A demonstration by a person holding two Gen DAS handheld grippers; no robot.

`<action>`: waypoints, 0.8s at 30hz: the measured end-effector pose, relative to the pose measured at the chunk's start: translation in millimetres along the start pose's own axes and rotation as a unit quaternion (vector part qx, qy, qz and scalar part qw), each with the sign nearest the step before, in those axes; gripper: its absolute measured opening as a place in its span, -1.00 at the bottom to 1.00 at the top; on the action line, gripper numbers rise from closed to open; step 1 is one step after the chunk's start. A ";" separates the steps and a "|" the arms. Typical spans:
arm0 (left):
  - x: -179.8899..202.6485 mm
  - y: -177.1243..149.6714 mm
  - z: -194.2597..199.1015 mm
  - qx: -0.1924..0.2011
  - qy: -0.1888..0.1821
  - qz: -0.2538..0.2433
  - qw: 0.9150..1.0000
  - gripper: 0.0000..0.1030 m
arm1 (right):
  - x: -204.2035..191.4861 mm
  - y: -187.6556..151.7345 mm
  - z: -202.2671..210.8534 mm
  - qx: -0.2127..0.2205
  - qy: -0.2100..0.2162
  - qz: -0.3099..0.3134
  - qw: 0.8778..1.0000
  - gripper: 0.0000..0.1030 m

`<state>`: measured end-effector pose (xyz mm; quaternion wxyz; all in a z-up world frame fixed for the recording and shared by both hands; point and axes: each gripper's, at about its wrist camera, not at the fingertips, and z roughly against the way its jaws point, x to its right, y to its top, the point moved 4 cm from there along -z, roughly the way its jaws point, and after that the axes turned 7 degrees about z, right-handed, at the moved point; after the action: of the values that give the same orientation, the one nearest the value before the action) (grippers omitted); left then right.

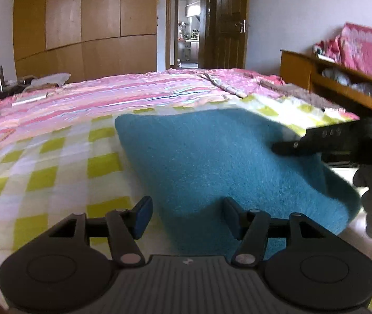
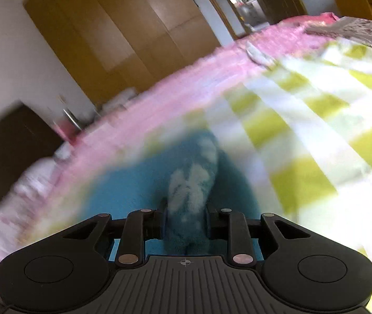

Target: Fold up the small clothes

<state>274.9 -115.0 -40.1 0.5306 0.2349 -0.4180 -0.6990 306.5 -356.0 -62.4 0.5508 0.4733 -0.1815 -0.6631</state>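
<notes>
A fuzzy teal cloth [image 1: 212, 162] lies on the green-and-white checked sheet [image 1: 55, 167], its right side lifted. My left gripper [image 1: 186, 216] is open and empty just above the cloth's near left edge. My right gripper [image 1: 288, 147] enters from the right and pinches the cloth's raised right edge. In the blurred right wrist view, the right gripper [image 2: 186, 222] is shut on a bunched fold of the teal cloth [image 2: 191, 183], which shows pale patches.
The bed has a pink striped cover [image 1: 107, 99] behind the checked sheet. A wooden wardrobe [image 1: 86, 21] and an open doorway [image 1: 189, 26] stand beyond. A wooden shelf [image 1: 329, 78] with pink bedding is at the right. Small items lie at the bed's far left.
</notes>
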 end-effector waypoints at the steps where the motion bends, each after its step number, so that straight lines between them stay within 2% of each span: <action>1: 0.7 -0.1 1.0 0.002 0.001 -0.004 1.000 0.24 | 2.5 -0.9 1.3 0.004 0.005 -0.012 1.000 -0.53; 5: 0.1 6.0 7.4 0.002 0.001 -0.003 1.000 0.24 | 5.9 -1.2 2.5 0.009 0.000 -0.026 1.000 -0.46; 6: -0.6 6.9 9.0 0.003 0.001 0.000 1.000 0.24 | 0.6 0.2 6.0 0.015 -0.013 -0.009 1.000 -0.37; 7: -1.8 7.7 10.4 0.005 0.001 0.007 1.000 0.24 | -4.6 1.8 11.6 0.025 -0.028 0.010 0.999 -0.18; 11: -4.5 6.1 2.2 -0.007 -0.007 0.035 0.999 0.29 | -23.1 -0.6 25.6 0.064 -0.080 0.098 0.990 0.03; 14: -4.3 4.9 -1.2 -0.005 -0.005 0.040 0.999 0.40 | -19.2 -5.2 20.5 0.058 -0.093 0.118 0.987 0.16; 16: -5.9 4.2 -3.1 -0.005 -0.008 0.048 0.999 0.45 | -12.8 -7.2 18.2 0.057 -0.086 0.110 0.989 0.21; 18: -6.9 4.0 -9.2 -0.011 -0.015 0.058 0.998 0.50 | -5.9 -8.0 12.5 0.039 -0.074 0.096 0.992 0.23; 22: -6.1 7.4 -21.4 -0.018 -0.034 0.061 0.997 0.61 | 14.4 -11.9 2.1 0.016 -0.032 0.012 0.999 0.30; 24: -6.5 7.9 -21.4 -0.022 -0.040 0.066 0.997 0.58 | 20.1 -13.5 0.2 0.008 -0.005 -0.022 1.000 0.21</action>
<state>297.9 -116.8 -45.9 0.5633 0.1673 -0.4378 -0.6804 299.9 -369.8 -81.2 0.5313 0.4785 -0.1789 -0.6759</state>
